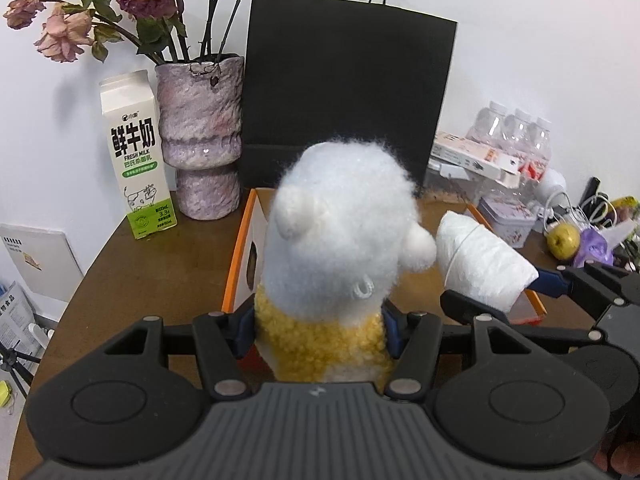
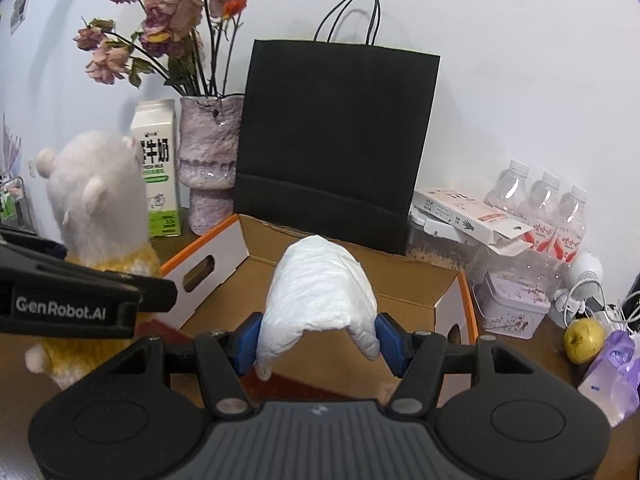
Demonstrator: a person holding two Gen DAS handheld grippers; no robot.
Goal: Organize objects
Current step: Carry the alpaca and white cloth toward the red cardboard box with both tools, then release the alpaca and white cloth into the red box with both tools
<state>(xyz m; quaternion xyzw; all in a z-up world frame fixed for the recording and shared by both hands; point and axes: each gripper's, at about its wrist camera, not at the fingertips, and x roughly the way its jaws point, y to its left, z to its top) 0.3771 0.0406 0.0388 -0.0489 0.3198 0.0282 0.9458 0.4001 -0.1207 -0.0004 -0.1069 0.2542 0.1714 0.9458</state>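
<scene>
My left gripper is shut on a white plush toy with a yellow fuzzy collar, held upright above the near edge of an open cardboard box. The same plush toy shows at the left of the right wrist view, clamped in the left gripper. My right gripper is shut on a white crumpled paper bundle over the open cardboard box, whose rim is orange. In the left wrist view that paper bundle hangs right of the plush, with the right gripper behind it.
Behind the box stand a black paper bag, a purple vase of dried roses and a milk carton. At the right lie water bottles, a flat pink box, a small tin, a green apple and a purple bag.
</scene>
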